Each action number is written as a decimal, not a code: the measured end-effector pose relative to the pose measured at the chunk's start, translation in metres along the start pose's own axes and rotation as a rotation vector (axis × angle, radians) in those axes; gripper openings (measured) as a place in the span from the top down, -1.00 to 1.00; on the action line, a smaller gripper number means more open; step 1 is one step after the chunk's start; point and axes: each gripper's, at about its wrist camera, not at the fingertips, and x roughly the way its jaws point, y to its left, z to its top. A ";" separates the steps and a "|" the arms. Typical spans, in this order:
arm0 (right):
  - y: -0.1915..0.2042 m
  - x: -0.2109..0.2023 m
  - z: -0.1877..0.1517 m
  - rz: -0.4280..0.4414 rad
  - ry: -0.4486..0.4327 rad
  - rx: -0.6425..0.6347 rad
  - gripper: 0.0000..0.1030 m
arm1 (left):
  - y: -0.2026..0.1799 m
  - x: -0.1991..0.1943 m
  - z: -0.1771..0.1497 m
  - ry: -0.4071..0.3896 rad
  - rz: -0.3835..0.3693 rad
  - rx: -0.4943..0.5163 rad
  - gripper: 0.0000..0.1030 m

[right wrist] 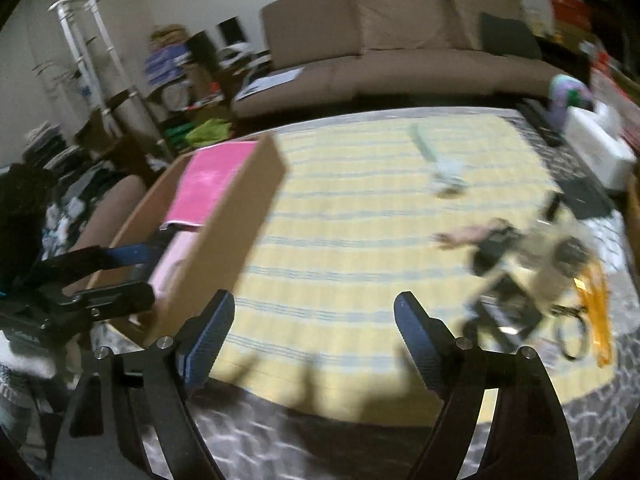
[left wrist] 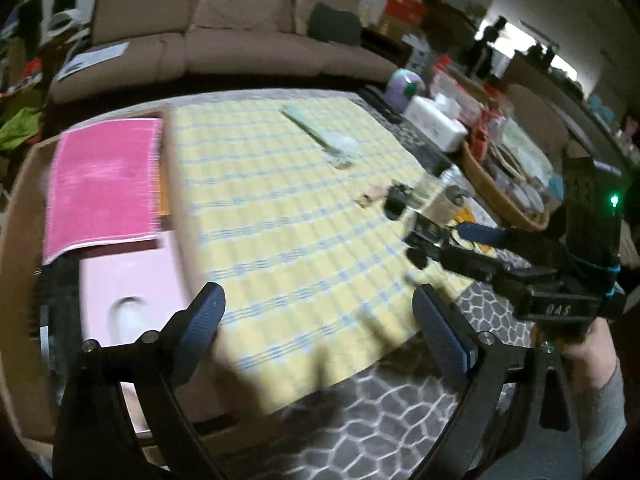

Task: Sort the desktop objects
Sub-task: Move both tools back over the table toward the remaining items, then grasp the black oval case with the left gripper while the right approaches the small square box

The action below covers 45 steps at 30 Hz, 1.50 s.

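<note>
At the left of both views a cardboard box (left wrist: pixel 24 208) stood on the table, already holding a pink notebook (left wrist: pixel 104 184) with a paler pink item (left wrist: pixel 128 284) lying below it in the frame; judging by that, part of the sorting was done. The left gripper (left wrist: pixel 320 328), at the bottom of the left wrist view, had its jaws spread wide with nothing between them, only the yellow checked cloth (left wrist: pixel 288 208) beyond. In the centre, toward the top of the cloth, a pale green brush-like item (left wrist: pixel 316 132) lay alone, well apart from the box. The right gripper (right wrist: pixel 316 328) was likewise spread and empty, over the near edge of the cloth. At the right of the frames a blurred cluster of small dark and tan items (right wrist: pixel 520 264), with an orange piece (right wrist: pixel 596 300) beside it, still waited on the cloth; blur hid what each was. By my reading, the green item and that cluster remained to be sorted.
</note>
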 end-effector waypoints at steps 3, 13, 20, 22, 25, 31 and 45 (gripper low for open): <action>-0.038 -0.014 -0.009 -0.054 -0.011 0.034 -0.64 | -0.025 0.024 0.000 0.031 -0.015 0.031 -0.83; -0.161 -0.037 -0.029 -0.240 -0.012 0.130 -0.64 | -0.086 0.100 -0.005 0.117 -0.048 0.115 -0.83; -0.201 -0.027 -0.040 -0.240 0.004 0.176 -0.64 | -0.108 0.146 -0.003 0.142 -0.056 0.129 -0.83; -0.200 -0.022 -0.044 -0.201 0.026 0.175 -0.61 | -0.115 0.159 -0.003 0.141 -0.048 0.145 -0.83; -0.190 -0.017 -0.049 -0.176 0.051 0.143 -0.51 | -0.123 0.175 -0.001 0.129 -0.026 0.162 -0.80; -0.171 -0.005 -0.054 -0.142 0.083 0.086 -0.38 | -0.134 0.203 0.000 0.123 -0.015 0.187 -0.63; -0.156 0.032 -0.059 -0.166 0.185 -0.006 0.19 | -0.137 0.219 0.000 0.081 0.067 0.218 0.41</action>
